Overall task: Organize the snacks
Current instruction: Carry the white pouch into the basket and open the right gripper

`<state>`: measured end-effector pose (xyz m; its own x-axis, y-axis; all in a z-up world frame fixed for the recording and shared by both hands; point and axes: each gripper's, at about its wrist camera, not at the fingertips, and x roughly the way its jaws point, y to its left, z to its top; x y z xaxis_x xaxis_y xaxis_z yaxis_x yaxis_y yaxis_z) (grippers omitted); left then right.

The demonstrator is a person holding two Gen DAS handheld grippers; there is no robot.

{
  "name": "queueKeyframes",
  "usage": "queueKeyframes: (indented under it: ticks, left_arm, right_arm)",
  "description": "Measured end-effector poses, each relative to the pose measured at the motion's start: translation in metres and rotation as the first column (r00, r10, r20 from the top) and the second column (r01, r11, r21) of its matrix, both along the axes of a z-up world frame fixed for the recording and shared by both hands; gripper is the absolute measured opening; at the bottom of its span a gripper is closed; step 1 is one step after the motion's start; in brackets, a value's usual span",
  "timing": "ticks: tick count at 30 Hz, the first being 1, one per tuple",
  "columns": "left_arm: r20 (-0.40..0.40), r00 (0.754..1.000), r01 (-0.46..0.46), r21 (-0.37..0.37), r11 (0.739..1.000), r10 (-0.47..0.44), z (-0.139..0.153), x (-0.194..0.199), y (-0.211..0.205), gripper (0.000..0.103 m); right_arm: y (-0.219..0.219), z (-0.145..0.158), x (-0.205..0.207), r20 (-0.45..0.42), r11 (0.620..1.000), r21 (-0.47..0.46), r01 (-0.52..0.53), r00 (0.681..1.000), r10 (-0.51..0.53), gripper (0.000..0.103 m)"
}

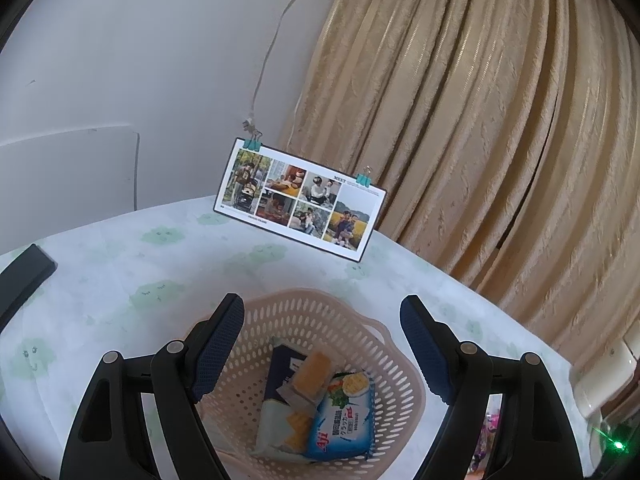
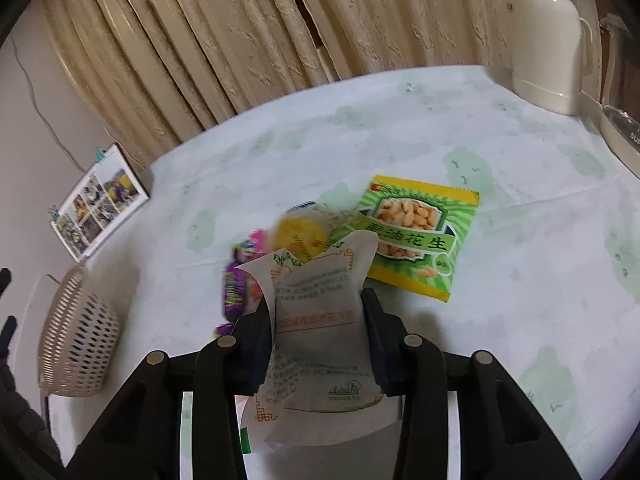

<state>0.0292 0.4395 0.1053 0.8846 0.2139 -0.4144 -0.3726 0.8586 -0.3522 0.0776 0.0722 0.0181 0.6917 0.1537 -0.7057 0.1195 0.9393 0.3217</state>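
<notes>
A beige perforated basket (image 1: 280, 320) sits on the table just below my left gripper (image 1: 322, 340), which is open and empty above it. Inside lie a blue cracker packet (image 1: 344, 420), a dark blue packet (image 1: 282, 372) and several small wrapped snacks. In the right wrist view my right gripper (image 2: 318, 304) is shut on a white paper-like snack packet (image 2: 316, 312), held above the table. Beyond it lie a green peanut packet (image 2: 416, 236), a yellow round snack (image 2: 298, 234) and a purple packet (image 2: 238, 288). The basket (image 2: 80, 340) shows at far left.
A photo board (image 1: 300, 198) with binder clips leans on the wall at the table's back. Tan curtains (image 1: 500, 120) hang behind. A white kettle (image 2: 548, 40) and a glass jug (image 2: 620, 92) stand at the far right. A dark flat object (image 1: 24, 276) lies at left.
</notes>
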Motion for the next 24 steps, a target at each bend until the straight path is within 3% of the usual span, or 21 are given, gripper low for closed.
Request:
queueKeyframes:
  ticks: [9, 17, 24]
  left_arm:
    - [0.022, 0.996, -0.082, -0.043, 0.996, 0.083, 0.002, -0.011, 0.024, 0.081]
    - [0.029, 0.993, -0.112, -0.068, 0.991, 0.115, 0.001, -0.015, 0.034, 0.081]
    - [0.034, 0.991, -0.123, -0.098, 0.988, 0.127, 0.000, -0.017, 0.040, 0.081]
  right_arm:
    - [0.050, 0.049, 0.000, 0.095, 0.980, 0.096, -0.176, 0.981, 0.167, 0.039]
    - [0.131, 0.081, 0.017, 0.158, 0.914, 0.125, -0.385, 0.918, 0.365, 0.039]
    - [0.173, 0.088, 0.023, 0.170, 0.877, 0.118, -0.466, 0.880, 0.444, 0.039]
